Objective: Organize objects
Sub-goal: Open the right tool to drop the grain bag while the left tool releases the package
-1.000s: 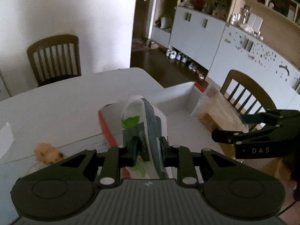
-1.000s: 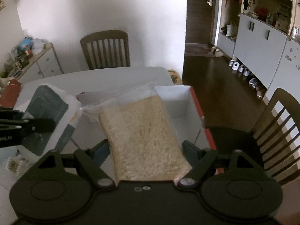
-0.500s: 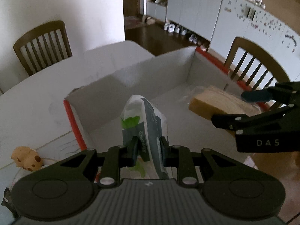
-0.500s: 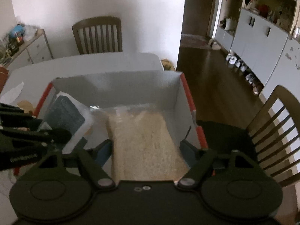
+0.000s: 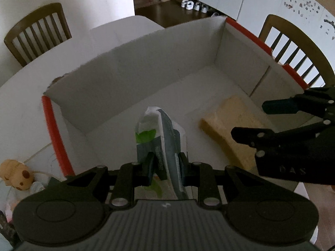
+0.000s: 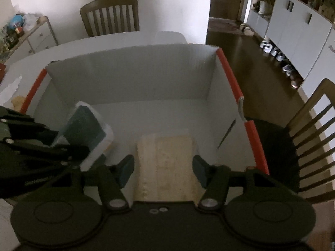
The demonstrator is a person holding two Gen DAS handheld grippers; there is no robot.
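A white cardboard box with red rims [image 5: 129, 71] [image 6: 129, 79] stands open on the table. My left gripper [image 5: 165, 165] is shut on a white, grey and green packet [image 5: 161, 133], held on edge inside the box; the packet also shows in the right wrist view [image 6: 83, 129]. My right gripper [image 6: 163, 167] is open above a tan bag of grain [image 6: 167, 163] that lies on the box floor at the right; the bag also shows in the left wrist view [image 5: 228, 129]. The right gripper [image 5: 278, 121] shows there too, just above the bag.
A small plush toy [image 5: 15, 173] lies on the table left of the box. Wooden chairs stand behind the table [image 6: 110, 14] and at its right [image 6: 309, 129]. White cabinets and shoes [image 6: 276, 52] line the far right wall.
Both grippers have gone down into the box. The right gripper has opened and the bag of grain now lies on the box floor. The left gripper still holds the packet.
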